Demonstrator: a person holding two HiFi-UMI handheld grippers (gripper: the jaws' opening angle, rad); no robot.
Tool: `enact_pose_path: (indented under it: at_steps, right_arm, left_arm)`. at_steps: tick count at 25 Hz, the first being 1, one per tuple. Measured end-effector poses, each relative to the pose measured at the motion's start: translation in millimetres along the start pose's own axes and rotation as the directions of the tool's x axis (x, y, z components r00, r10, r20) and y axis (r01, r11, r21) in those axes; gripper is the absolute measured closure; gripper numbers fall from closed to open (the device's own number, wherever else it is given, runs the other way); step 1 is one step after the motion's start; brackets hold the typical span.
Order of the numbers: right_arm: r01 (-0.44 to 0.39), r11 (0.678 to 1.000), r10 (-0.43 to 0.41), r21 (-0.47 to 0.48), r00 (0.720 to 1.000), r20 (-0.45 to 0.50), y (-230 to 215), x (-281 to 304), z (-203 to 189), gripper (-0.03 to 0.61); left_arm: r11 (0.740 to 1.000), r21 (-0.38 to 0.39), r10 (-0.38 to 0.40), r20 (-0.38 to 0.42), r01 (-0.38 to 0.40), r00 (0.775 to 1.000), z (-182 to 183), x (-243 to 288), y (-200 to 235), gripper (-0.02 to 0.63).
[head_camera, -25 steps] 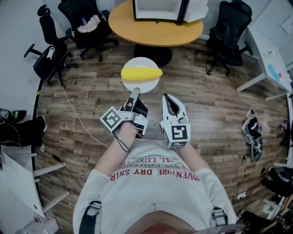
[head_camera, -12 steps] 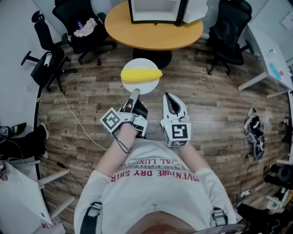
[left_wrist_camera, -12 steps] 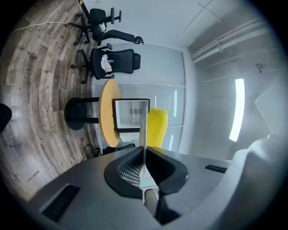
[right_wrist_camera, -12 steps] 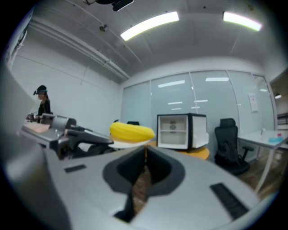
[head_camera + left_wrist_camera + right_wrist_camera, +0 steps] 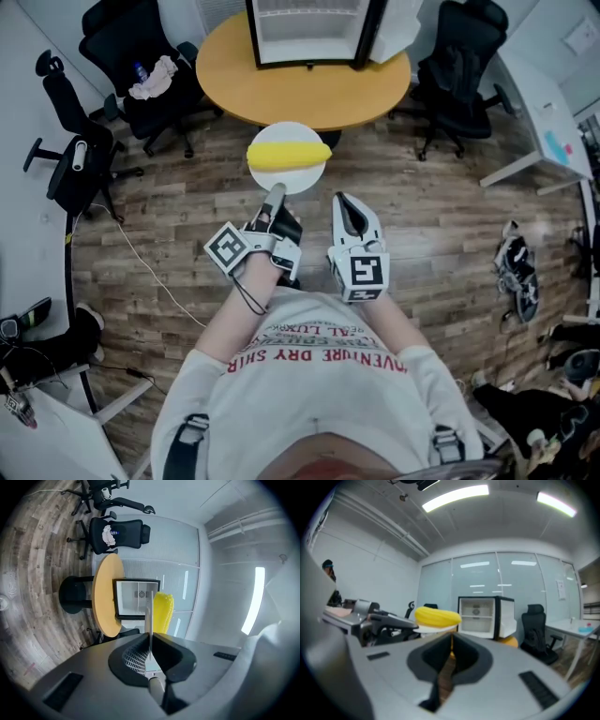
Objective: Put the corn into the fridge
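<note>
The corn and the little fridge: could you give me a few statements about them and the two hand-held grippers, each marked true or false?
1. The corn lies on a white plate. True.
2. The left gripper is clamped on the plate's near edge. True.
3. The fridge has its door closed. False: the door stands open and the pale inside shows.
4. The right gripper holds the corn. False: it holds nothing, its jaws are together, and it sits beside the left gripper, short of the plate.
5. The fridge stands on a round wooden table. True.
</note>
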State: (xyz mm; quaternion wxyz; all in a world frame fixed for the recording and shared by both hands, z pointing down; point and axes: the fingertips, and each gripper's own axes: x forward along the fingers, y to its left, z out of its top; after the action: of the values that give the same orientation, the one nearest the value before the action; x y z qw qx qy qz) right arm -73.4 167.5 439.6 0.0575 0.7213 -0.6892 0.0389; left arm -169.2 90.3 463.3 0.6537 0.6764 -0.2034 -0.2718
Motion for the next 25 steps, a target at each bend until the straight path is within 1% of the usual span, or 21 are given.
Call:
enact_pose_path:
  at_steps: [3, 10, 13, 16, 19, 25]
  right_arm:
    - [0.022, 1.0, -0.022, 0.003, 1.0, 0.001, -1, 37, 6, 0.549]
    - [0.056, 0.998, -0.056, 0.011, 0.998, -0.003, 1, 120, 16, 0.549]
    - [0.073, 0.997, -0.073, 0.016, 0.997, -0.005, 1, 148, 20, 0.549]
    - [0.083, 0.996, -0.082, 0.024, 0.997, -0.007, -2, 168, 22, 0.549]
    - [0.074, 0.997, -0.074, 0.021, 0.997, -0.016, -4, 184, 21, 0.549]
    - [0.046, 0.999, -0.045, 0.028, 0.999, -0.023, -25, 218, 17, 0.549]
  left_arm:
    - [1.0, -0.008, -0.007, -0.023, 0.007, 1.0, 28, 27, 1, 0.574]
    - [1.0, 0.01, -0.011, -0.069, 0.011, 0.998, 90, 86, 5, 0.574]
    - [1.0, 0.016, -0.01, -0.092, 0.012, 0.996, 110, 105, 6, 0.574]
    - [1.0, 0.017, -0.012, -0.097, 0.014, 0.995, 123, 120, 7, 0.574]
    - [1.0, 0.008, -0.003, -0.094, 0.004, 0.996, 131, 133, 12, 0.574]
    - [1.0, 0.006, 0.01, -0.078, -0.01, 0.997, 137, 166, 23, 0.574]
